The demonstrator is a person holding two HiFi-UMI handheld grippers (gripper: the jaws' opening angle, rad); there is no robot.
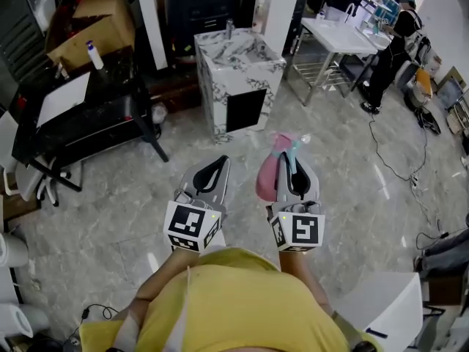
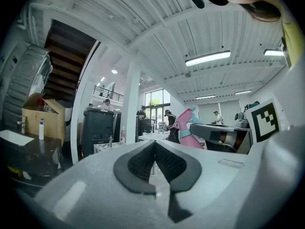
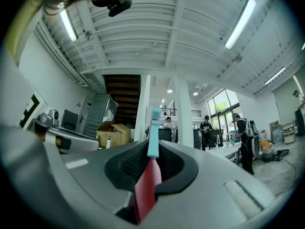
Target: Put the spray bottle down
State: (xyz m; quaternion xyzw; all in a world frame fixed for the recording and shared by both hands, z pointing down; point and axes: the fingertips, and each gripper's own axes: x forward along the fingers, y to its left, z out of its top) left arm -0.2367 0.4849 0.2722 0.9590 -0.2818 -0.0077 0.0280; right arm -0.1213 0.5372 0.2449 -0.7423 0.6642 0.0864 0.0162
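Note:
My right gripper (image 1: 294, 161) is shut on a pink spray bottle (image 1: 268, 176) with a teal nozzle, held level above the floor in front of the person. In the right gripper view the bottle's thin teal and pink part (image 3: 153, 142) is pinched between the dark pads of the right gripper (image 3: 155, 147). My left gripper (image 1: 218, 164) is beside it on the left, jaws together with nothing between them. The left gripper view shows the left gripper (image 2: 154, 146) with its pads meeting, and the spray bottle (image 2: 187, 130) off to the right.
A marble-patterned cabinet (image 1: 238, 72) stands ahead on the grey stone floor. A black cart (image 1: 88, 116) with a cardboard box (image 1: 91, 24) is at the left. A white table (image 1: 338, 35) and a person (image 1: 388, 50) are at the far right; cables (image 1: 410, 174) lie on the floor.

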